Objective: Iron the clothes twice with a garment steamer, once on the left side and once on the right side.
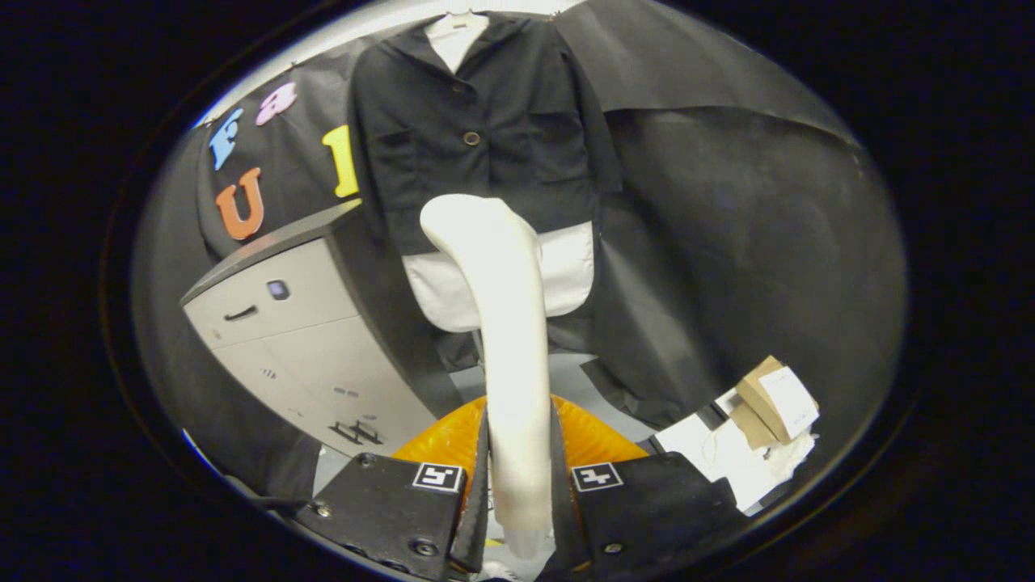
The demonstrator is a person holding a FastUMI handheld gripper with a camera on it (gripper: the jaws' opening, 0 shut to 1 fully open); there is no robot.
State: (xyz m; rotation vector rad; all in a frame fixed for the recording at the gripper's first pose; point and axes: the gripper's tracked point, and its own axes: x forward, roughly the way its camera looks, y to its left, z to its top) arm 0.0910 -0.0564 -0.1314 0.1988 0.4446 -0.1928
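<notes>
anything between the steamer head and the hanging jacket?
Nothing visible, gripper view: steamer, clamped between the gripper fingers, overlaps the black jacket; contact can't be told.

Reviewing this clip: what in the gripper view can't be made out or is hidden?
- Steamer head: it faces the shirt, so its steam face is hidden behind its own body.
- Steamer base: covered by the tongs, which grip the handle from both sides.
- Shirt hanger: cut off above the collar.
- Shirt's middle front and hem: blocked by the steamer.
- Cabinet markings and the cardboard box label: too small to read.
</notes>
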